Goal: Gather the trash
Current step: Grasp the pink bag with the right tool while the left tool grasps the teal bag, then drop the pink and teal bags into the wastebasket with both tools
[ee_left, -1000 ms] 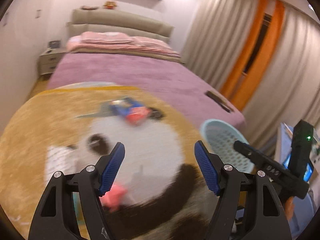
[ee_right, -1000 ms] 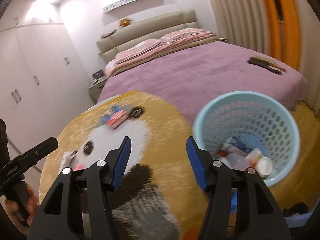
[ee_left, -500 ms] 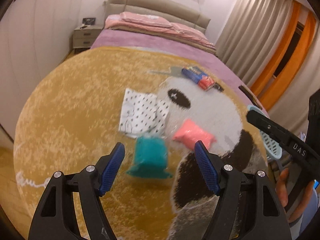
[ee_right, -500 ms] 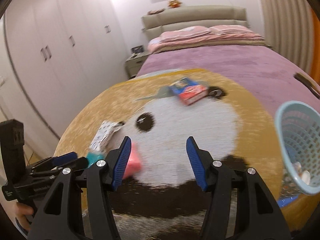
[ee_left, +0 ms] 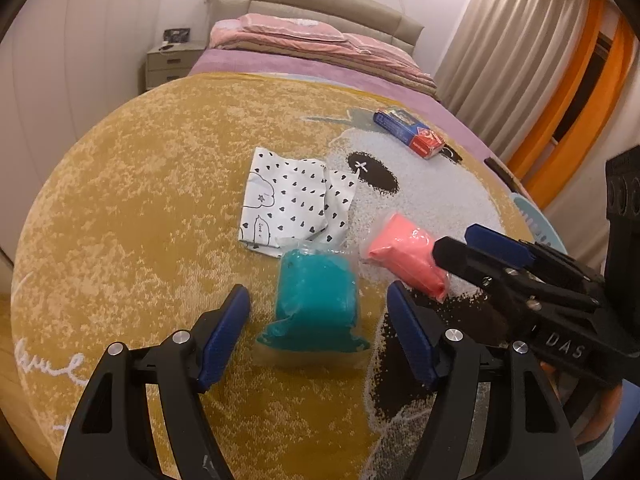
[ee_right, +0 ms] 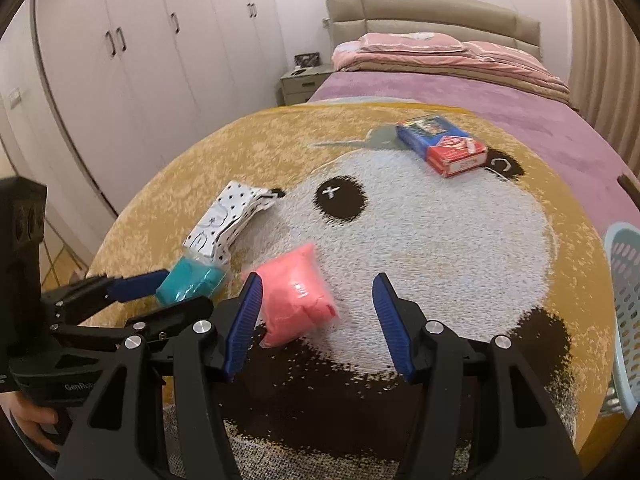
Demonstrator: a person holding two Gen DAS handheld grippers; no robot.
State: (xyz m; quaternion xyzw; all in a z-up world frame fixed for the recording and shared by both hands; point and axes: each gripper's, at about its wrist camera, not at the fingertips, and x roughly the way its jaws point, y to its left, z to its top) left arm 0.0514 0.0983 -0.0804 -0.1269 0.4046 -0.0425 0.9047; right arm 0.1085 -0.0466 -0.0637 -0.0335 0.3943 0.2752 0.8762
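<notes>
A teal plastic packet (ee_left: pixel 316 300) lies on the round panda rug, between the open fingers of my left gripper (ee_left: pixel 318 332). A pink packet (ee_left: pixel 404 256) lies just right of it; in the right wrist view the pink packet (ee_right: pixel 298 300) sits between the open fingers of my right gripper (ee_right: pixel 316 316), nearer the left finger. A white wrapper with black hearts (ee_left: pixel 292 204) lies behind the teal packet. A blue and red box (ee_right: pixel 442 144) lies farther back on the rug. The teal packet (ee_right: pixel 190 280) also shows by the left gripper's fingers in the right wrist view.
The light blue mesh basket (ee_right: pixel 624 312) stands at the rug's right edge. A bed with a purple cover (ee_right: pixel 460 92) lies behind the rug. White wardrobes (ee_right: pixel 132 52) line the left wall, with a nightstand (ee_right: pixel 300 84) by the bed.
Both grippers swung left from the basket and lowered toward the rug. The left now straddles the teal packet and the right straddles the pink packet. Both stayed open.
</notes>
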